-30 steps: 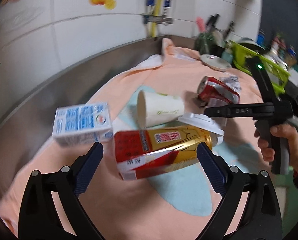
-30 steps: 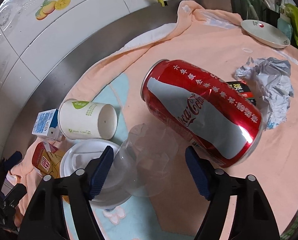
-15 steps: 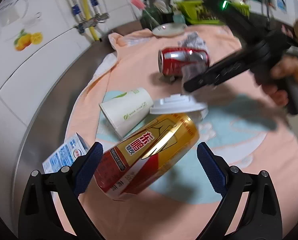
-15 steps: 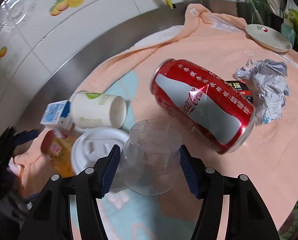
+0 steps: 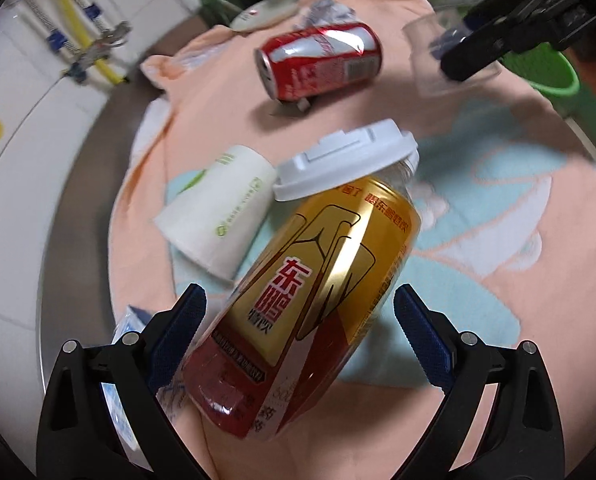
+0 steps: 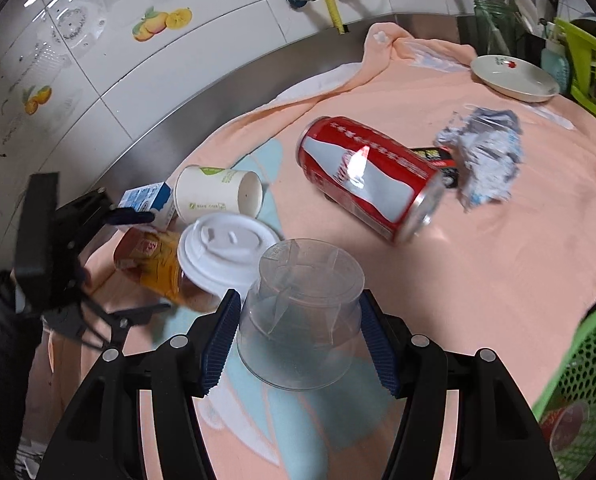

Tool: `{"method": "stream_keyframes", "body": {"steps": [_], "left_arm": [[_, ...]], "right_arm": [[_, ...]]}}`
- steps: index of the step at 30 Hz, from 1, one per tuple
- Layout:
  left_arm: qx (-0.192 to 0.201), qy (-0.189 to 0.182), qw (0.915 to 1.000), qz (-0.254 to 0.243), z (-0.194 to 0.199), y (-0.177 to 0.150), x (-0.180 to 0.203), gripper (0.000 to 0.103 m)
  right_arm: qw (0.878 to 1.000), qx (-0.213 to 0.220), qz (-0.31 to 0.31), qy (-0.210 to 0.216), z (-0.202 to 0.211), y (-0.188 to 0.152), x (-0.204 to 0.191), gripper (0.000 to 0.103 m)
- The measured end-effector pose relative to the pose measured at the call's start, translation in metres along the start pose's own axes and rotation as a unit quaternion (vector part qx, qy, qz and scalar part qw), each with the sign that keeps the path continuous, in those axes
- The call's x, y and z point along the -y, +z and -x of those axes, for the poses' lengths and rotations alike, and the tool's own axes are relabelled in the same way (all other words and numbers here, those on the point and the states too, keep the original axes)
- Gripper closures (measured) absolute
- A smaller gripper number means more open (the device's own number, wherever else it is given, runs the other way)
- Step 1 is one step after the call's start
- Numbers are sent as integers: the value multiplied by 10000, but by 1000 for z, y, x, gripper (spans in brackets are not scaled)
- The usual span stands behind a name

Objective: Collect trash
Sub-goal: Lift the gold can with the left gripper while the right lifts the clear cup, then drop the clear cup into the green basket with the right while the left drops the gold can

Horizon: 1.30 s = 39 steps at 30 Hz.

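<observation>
Two cans (image 5: 309, 304), paper cup (image 5: 222, 216), lid (image 5: 345, 164) crowd the towel (image 5: 497, 184).

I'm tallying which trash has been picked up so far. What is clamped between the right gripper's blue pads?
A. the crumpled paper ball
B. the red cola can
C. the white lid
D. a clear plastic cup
D: in the right wrist view the right gripper has both blue pads pressed on the sides of the clear plastic cup, while the red cola can lies apart on the towel.
</observation>
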<state>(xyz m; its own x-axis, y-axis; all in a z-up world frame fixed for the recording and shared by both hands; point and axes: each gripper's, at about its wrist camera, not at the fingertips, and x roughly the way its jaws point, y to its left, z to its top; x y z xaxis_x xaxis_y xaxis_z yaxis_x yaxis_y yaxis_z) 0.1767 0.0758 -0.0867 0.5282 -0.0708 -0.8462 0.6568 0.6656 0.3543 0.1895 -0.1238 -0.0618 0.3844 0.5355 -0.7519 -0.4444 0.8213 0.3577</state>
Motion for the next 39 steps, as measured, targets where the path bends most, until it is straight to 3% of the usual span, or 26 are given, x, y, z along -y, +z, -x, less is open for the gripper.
{"method": "stream_keyframes", "body": {"steps": [6,13,26,32,39], "left_arm": [[-355,-231,9990,-114,-18,-2,-6,9],[-471,-330,9981,214,-18,-3,-10,11],[-659,-353,9913,1087,-2,0,21,15],[-832,-271,9808,1742,6,-1,36,16],[-585,-630,9663,2427,23,-4,53,24]], "right_arm": [[9999,43,-67,-109,19,-16,10,45],[9996,81,-156,-222,32,-28,23,45],[9985,175,-444,-256,58,-58,56,45],[9972,285,-622,-310,75,-73,76,45],[9921,358,-899,-793,100,-98,116,45]]}}
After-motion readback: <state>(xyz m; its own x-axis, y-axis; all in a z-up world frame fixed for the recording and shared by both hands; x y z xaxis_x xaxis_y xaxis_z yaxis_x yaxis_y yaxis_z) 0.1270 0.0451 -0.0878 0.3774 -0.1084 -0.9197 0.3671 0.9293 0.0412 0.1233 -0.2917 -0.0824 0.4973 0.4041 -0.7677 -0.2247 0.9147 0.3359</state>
